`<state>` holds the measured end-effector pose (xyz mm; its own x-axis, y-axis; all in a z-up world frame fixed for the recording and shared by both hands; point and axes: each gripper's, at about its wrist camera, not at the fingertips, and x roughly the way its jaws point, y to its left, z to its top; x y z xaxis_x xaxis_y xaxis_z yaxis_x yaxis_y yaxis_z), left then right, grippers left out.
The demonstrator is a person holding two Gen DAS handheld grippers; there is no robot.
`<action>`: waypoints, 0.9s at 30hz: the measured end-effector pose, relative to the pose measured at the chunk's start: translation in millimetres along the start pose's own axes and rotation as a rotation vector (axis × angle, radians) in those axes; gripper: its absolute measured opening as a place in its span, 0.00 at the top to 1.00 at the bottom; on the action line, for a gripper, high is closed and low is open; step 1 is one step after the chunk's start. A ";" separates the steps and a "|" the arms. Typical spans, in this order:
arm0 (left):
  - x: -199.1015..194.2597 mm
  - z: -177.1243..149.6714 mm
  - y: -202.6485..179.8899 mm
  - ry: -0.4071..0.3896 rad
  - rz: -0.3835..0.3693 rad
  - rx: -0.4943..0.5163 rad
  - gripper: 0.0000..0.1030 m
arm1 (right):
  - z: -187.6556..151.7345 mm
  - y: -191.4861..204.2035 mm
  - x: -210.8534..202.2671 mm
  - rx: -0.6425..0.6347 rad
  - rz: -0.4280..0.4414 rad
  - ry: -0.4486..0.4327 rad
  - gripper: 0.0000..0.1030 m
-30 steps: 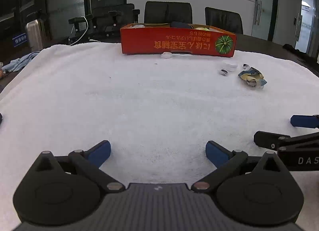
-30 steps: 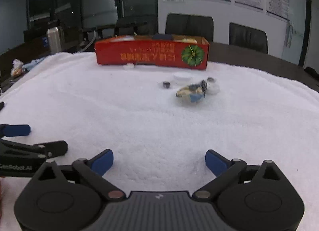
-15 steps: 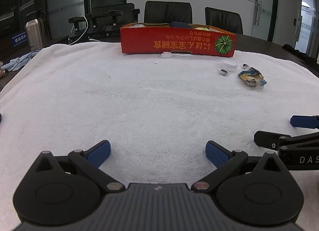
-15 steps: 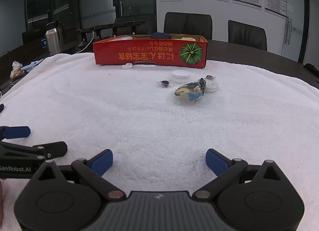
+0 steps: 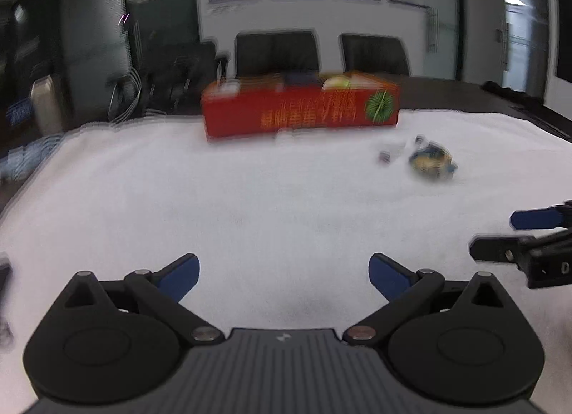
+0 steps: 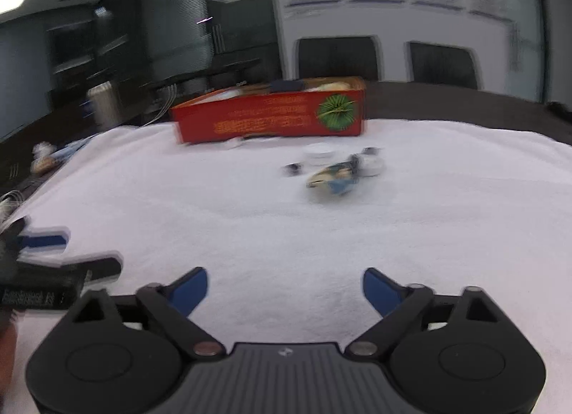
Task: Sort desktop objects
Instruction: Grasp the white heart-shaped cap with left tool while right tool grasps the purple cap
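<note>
A red cardboard box (image 5: 300, 110) (image 6: 271, 117) with a green pumpkin picture stands at the far side of the white towel (image 5: 250, 206) (image 6: 250, 221), with several items inside. In front of it lie a crumpled blue and yellow wrapper (image 5: 430, 162) (image 6: 334, 178), a white lid (image 6: 319, 153), a white cap (image 6: 373, 163) and a small dark piece (image 6: 293, 169). My left gripper (image 5: 284, 271) is open over bare towel, nothing between its fingers. My right gripper (image 6: 285, 287) is open with its jaws closing on nothing; its blue fingertip (image 5: 532, 218) shows in the left wrist view.
A metal flask (image 5: 44, 104) (image 6: 103, 103) stands off the towel at the far left. Small packets (image 6: 46, 160) lie at the towel's left edge. Black chairs (image 5: 277, 53) stand behind the dark table (image 6: 464, 106). A small white item (image 6: 234, 142) lies against the box's front.
Both views now look from higher and are blurred by motion. The right gripper's blue fingers stand closer together than before. The objects on the towel lie where they were.
</note>
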<state>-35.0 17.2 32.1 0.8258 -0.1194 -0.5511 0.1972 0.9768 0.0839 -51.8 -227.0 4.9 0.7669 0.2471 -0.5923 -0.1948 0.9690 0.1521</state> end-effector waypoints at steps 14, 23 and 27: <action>126.1 116.5 6.2 -0.047 -0.093 0.165 0.14 | 111.3 -20.6 95.7 -0.134 0.055 0.064 0.54; 214.5 121.4 23.4 0.064 -0.161 0.056 0.31 | 115.2 -13.2 150.5 -0.111 0.068 0.136 0.53; 228.2 118.0 21.8 0.070 -0.174 0.063 0.44 | 114.4 -10.1 159.3 -0.124 0.088 0.092 0.65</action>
<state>220.1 -9.8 6.1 0.7379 -0.2710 -0.6181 0.3688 0.9289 0.0330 142.3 -197.7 -0.5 0.6859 0.3242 -0.6515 -0.3363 0.9352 0.1112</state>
